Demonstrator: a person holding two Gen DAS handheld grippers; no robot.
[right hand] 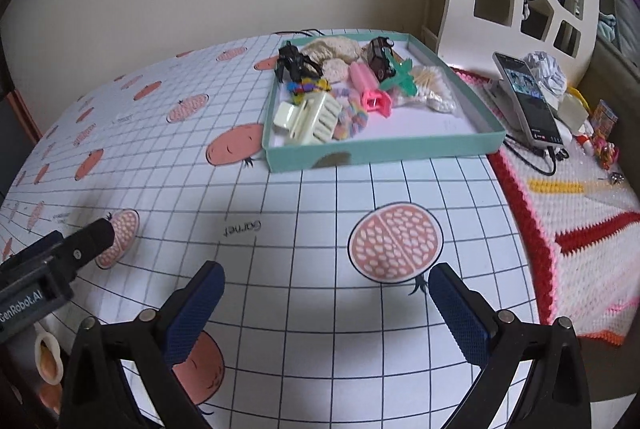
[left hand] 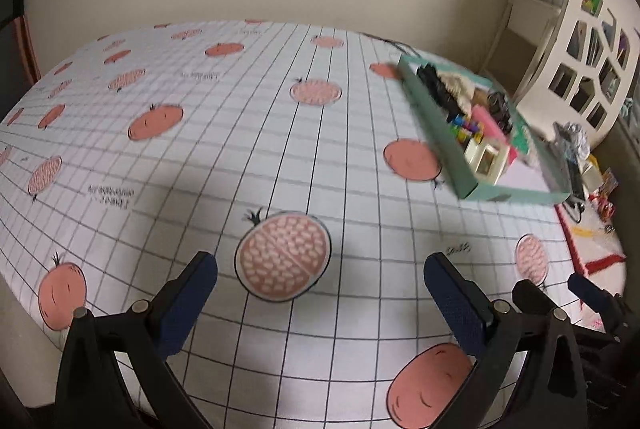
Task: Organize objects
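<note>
While both grippers' jaws gape empty, one teal tray (right hand: pixel 384 149) holds two claw clips.

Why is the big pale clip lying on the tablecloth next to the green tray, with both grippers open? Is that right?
Not quite. The clip lies inside the tray, not on the tablecloth beside it; the right wrist view shows this. Both grippers, left and right, are open.

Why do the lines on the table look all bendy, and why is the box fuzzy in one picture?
Both views come through a fisheye lens, which curves the straight grid on the tablecloth. In the left wrist view the box is smeared by motion blur; in the right wrist view it looks sharp. Dark soft shadows lie on the cloth ahead of each open gripper: left, right.
</note>
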